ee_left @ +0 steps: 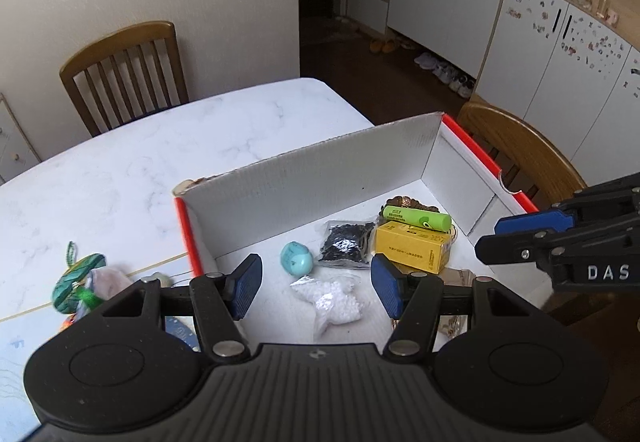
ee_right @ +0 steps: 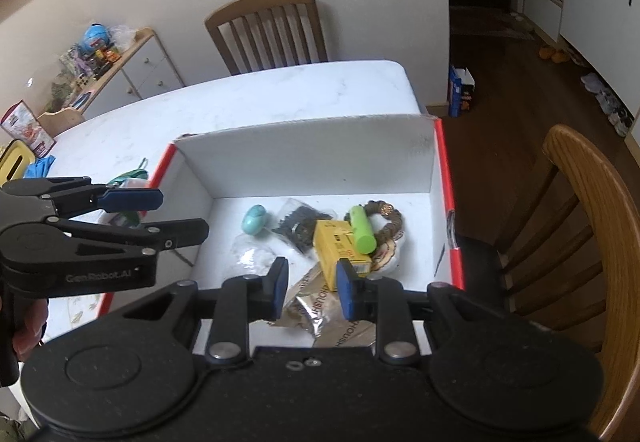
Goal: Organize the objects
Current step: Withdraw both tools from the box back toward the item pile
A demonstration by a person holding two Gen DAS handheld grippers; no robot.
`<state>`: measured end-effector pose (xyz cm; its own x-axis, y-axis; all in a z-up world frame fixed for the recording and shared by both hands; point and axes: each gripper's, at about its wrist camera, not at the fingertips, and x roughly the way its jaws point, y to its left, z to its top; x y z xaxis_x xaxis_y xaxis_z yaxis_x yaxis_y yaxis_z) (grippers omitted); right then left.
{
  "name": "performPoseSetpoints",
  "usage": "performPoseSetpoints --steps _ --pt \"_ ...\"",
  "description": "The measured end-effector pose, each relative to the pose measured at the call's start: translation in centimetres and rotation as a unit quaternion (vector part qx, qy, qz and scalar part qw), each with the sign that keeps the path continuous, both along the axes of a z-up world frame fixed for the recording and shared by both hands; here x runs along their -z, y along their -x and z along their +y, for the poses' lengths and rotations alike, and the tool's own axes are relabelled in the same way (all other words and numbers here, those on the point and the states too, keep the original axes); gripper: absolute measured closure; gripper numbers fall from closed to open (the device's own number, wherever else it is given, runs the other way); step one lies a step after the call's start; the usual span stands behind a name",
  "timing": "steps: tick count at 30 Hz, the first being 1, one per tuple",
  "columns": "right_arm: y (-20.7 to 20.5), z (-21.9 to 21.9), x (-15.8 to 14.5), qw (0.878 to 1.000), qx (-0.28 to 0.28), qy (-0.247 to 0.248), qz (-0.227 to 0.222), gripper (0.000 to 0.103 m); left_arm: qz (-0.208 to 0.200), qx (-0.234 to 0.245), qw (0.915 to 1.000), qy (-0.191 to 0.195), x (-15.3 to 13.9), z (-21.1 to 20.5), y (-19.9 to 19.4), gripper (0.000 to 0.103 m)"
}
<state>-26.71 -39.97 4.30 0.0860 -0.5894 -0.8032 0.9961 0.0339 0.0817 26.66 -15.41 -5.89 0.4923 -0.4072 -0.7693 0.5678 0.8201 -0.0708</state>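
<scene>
Writing: "DAS" in white on the right gripper [ee_left: 486, 238] body, right edge of the left wrist view; "GenRobot.AI" on the left gripper [ee_right: 182, 216] body, left edge of the right wrist view. A crinkled brown packet [ee_right: 320, 316], bottom centre there, carries "HOUSH", partly cut off. The yellow box [ee_left: 412, 250] has printed text too small to read.

One white carton with red rim [ee_left: 320, 178] sits on the marble surface [ee_left: 160, 146], centre of both views. Inside it, counted: one yellow box; one lime-green tube [ee_left: 416, 218] lying across the box top, long axis running left-right in the left wrist view, one end toward the carton's right wall; one teal egg-shaped item [ee_left: 296, 259]; one bag of black beads [ee_left: 346, 244]; one bag of white beads [ee_left: 330, 302]; one brown braided ring [ee_right: 386, 220] behind the box.

Outside the carton, lower left of the left wrist view: a green leaf-patterned pouch [ee_left: 78, 276] among smaller clutter.

Left jaws apart, nothing between. Right jaws narrowly apart, gripping nothing.

Two wooden chairs, one at the far side [ee_left: 124, 74], one at right [ee_right: 592, 242].
</scene>
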Motion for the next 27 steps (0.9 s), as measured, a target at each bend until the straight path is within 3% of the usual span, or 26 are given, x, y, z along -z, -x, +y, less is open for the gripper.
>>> performPoseSetpoints --steps 6,10,27 --pt "-0.6 0.8 -0.9 1.000 -0.006 0.015 -0.008 0.074 -0.013 -0.011 0.9996 0.024 -1.1 2.5 1.4 0.040" --pt "-1.2 1.8 -1.4 0.999 -0.009 0.044 -0.007 0.038 -0.022 -0.018 0.9990 0.033 -1.6 4.4 2.4 0.040" --pt "-8.3 2.8 -2.1 0.996 -0.057 0.070 -0.002 0.019 -0.020 -0.082 0.9943 0.064 -1.8 14.9 3.2 0.023"
